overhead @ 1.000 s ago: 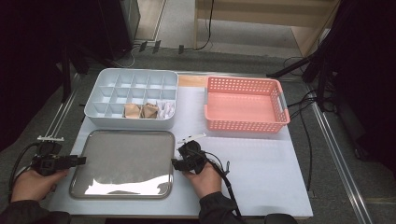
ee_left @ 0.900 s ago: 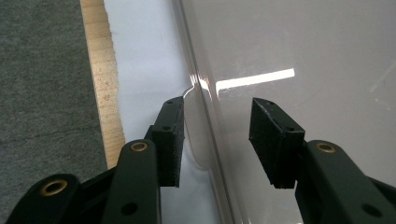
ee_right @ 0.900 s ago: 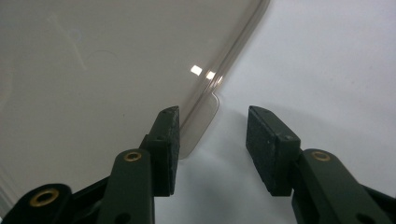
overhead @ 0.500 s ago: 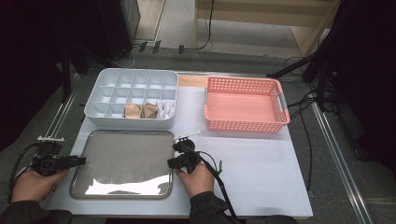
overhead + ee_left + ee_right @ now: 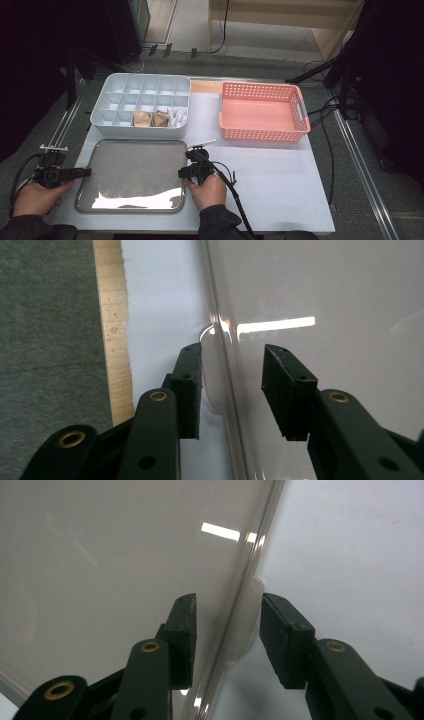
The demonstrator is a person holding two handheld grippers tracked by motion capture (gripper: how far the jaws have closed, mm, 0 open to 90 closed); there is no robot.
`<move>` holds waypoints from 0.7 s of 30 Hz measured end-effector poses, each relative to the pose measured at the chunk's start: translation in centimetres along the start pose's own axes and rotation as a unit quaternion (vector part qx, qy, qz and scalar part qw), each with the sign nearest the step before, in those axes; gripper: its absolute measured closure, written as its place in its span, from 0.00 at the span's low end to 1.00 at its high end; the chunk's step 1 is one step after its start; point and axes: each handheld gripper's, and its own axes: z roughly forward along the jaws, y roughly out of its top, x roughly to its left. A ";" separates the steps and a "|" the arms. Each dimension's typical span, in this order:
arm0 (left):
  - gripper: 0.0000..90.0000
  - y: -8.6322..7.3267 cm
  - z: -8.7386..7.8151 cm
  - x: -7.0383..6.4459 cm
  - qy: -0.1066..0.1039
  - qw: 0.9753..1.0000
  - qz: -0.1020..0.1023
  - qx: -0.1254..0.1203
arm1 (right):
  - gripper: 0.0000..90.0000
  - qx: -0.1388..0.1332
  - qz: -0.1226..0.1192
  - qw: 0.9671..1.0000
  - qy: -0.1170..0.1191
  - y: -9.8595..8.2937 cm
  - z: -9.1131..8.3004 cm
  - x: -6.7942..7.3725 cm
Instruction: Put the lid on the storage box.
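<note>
While both claws stand open, your left gripper (image 5: 232,390) and right gripper (image 5: 227,640) each straddle an opposite rim handle of the shallow rectangular steel tray (image 5: 132,167), one jaw inside and one outside, so closing both should let you lift it level.
</note>
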 end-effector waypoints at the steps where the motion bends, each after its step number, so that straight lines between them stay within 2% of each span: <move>1: 0.70 0.0 0.0 0.1 -0.004 1.000 -0.005 0.002 | 0.67 -0.001 0.002 1.000 0.001 0.0 0.0 0.0; 7: 0.72 0.2 0.0 0.1 -0.002 1.000 -0.019 0.008 | 0.67 -0.006 0.001 1.000 0.006 -0.1 0.0 -0.2; 13: 0.73 0.3 -0.2 0.8 -0.024 0.999 -0.043 0.013 | 0.67 -0.007 0.002 1.000 0.007 -0.1 0.0 -0.2; 16: 0.73 0.3 -0.2 0.9 -0.030 0.998 -0.050 0.016 | 0.67 -0.007 0.004 1.000 0.009 -0.2 0.0 -0.3; 19: 0.73 0.3 -0.2 1.0 -0.036 0.997 -0.067 0.018 | 0.68 -0.010 0.008 1.000 0.011 -0.2 0.0 -0.3; 21: 0.73 0.3 -0.2 1.0 -0.037 0.997 -0.069 0.019 | 0.68 -0.010 0.008 1.000 0.012 -0.2 0.0 -0.4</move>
